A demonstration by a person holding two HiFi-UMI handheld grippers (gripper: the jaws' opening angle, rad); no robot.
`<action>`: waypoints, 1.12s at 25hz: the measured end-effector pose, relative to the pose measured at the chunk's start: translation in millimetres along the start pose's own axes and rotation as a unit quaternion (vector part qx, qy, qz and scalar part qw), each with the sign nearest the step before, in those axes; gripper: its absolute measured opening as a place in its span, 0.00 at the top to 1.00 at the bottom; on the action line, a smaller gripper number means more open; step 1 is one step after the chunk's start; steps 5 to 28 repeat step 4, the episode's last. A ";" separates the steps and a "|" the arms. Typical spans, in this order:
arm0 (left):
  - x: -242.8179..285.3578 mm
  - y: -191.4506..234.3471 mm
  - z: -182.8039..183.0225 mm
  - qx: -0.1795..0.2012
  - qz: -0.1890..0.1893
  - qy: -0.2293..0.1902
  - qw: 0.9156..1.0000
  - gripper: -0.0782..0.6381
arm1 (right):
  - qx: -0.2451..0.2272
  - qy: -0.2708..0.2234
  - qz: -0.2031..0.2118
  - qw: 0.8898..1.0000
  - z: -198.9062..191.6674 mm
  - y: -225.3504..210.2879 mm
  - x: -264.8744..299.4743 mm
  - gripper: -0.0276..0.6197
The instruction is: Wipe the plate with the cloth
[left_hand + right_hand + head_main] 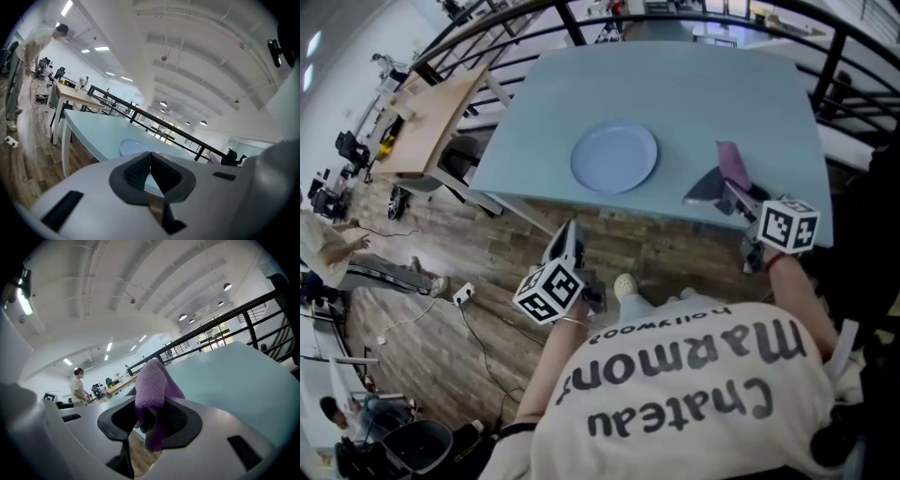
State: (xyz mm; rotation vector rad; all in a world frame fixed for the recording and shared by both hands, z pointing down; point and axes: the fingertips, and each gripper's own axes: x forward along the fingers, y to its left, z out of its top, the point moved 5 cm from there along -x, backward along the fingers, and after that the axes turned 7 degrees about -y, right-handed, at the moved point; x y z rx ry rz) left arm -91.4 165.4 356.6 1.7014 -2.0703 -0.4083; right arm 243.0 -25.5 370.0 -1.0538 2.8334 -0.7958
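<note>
A pale blue plate [614, 157] lies on the light blue table [712, 94], near its front edge. My right gripper [724, 193] is over the table to the right of the plate, shut on a purple cloth [733, 165]. In the right gripper view the cloth [153, 380] stands up folded between the dark pads of my right gripper [150, 417]. My left gripper [567, 236] hangs in front of the table edge, below and left of the plate, shut with nothing in it. The left gripper view shows my left gripper [150, 165] with its pads pressed together and the plate [132, 146] beyond.
A wooden table [431, 117] stands to the left, and a black railing [830, 56] runs behind the blue table. A person [328, 248] stands at the far left on the wooden floor, where a cable and power strip [462, 294] lie.
</note>
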 end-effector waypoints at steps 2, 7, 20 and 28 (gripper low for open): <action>-9.9 3.8 -1.6 -0.006 0.006 -0.002 1.000 0.88 | -0.001 0.002 -0.001 1.000 -1.5 0.6 -2.8 0.73; -18.2 8.7 -4.3 -0.013 0.012 -0.005 1.000 0.88 | -0.004 0.004 0.000 1.000 -3.2 -0.4 -3.7 0.73; -18.2 8.7 -4.3 -0.013 0.012 -0.005 1.000 0.88 | -0.004 0.004 0.000 1.000 -3.2 -0.4 -3.7 0.73; -18.2 8.7 -4.3 -0.013 0.012 -0.005 1.000 0.88 | -0.004 0.004 0.000 1.000 -3.2 -0.4 -3.7 0.73</action>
